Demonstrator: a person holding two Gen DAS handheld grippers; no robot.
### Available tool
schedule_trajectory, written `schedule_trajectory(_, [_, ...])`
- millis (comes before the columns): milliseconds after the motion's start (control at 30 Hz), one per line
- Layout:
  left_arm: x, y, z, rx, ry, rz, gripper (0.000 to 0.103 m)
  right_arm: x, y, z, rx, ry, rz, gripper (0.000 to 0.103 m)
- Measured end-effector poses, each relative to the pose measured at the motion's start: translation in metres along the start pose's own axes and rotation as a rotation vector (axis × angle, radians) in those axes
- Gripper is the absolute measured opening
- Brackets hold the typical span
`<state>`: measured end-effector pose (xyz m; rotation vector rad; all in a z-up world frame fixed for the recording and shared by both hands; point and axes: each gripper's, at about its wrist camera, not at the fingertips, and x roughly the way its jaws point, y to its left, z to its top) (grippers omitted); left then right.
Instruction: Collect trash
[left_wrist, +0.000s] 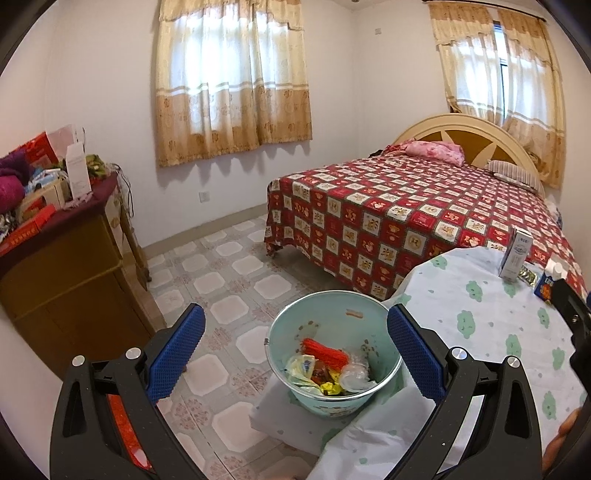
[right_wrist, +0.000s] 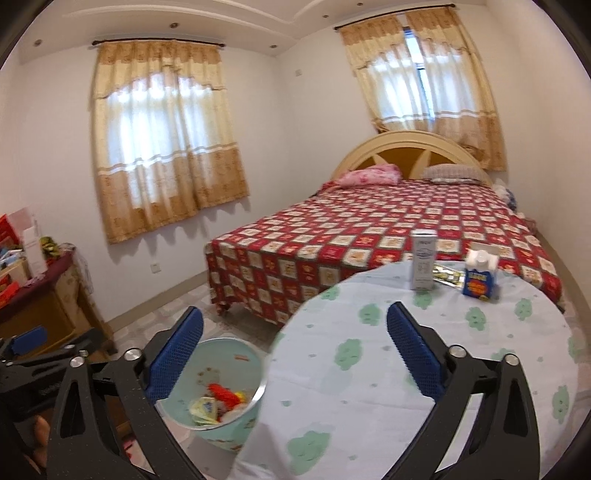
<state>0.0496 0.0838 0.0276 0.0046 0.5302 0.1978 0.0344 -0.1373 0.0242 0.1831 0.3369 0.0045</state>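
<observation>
Both your left gripper (left_wrist: 295, 350) and right gripper (right_wrist: 295, 350) gape empty; the pale-green plastic bin (right_wrist: 221, 354) holds wrappers, while two cartons (right_wrist: 423, 264) wait at one o'clock.

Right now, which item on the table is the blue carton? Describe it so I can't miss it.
Find the round table with the white, green-patterned cloth in front of the bed. At its far edge stand three things: a tall white box, a flat green-yellow wrapper, and the blue carton. It is the rightmost, short, with a white top.
</observation>
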Motion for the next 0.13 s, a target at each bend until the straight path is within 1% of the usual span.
schedule_trajectory(133, [0.010,-0.008,0.001,0.019,0.009,0.006,0.097,0.020,-0.032,0.002,-0.021,0.037,-0.097,0.098])
